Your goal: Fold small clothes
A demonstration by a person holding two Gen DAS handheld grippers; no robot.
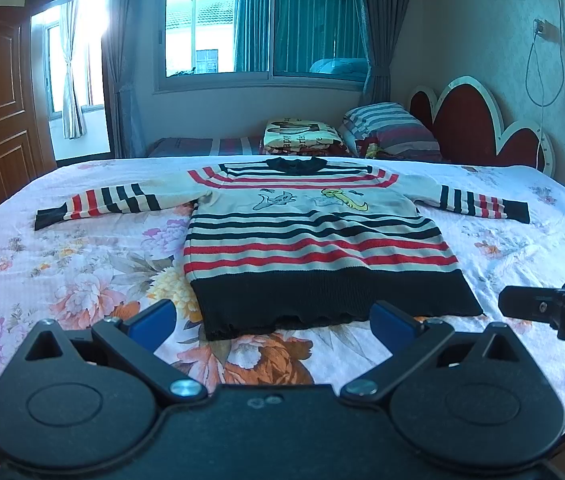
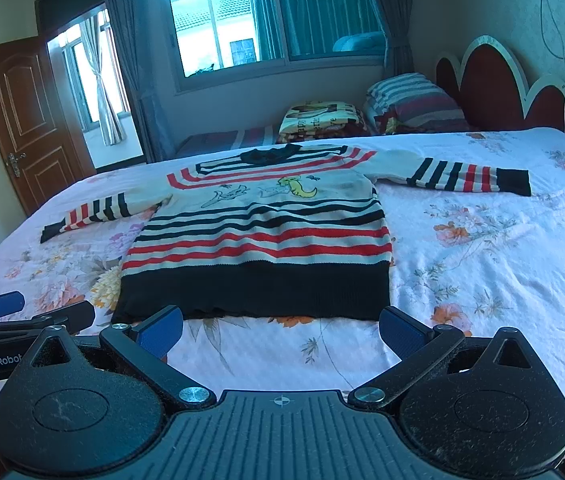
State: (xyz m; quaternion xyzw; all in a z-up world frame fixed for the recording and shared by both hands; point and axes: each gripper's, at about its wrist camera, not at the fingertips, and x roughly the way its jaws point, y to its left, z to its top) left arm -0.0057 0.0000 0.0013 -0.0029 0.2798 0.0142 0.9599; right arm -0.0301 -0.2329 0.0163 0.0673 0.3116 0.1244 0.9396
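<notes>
With both tools spread apart and empty, left tool [image 1: 272, 326] and right tool [image 2: 280, 330] near the hem at 6 o'clock, pinch sweater [image 1: 314, 240], flat on bed [image 1: 82, 280], by sleeves at 9 and 3 o'clock, folding inward evenly.

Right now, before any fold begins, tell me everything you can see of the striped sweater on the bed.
The striped sweater is a small knit pullover, cream with black and red stripes, a broad black ribbed hem and a dark collar. Cartoon figures, one yellow, cross the chest. It lies flat, front up, on the floral bedsheet, both sleeves spread outward, hem nearest the cameras. Only the sheet touches it; both open grippers are short of the hem.
</notes>
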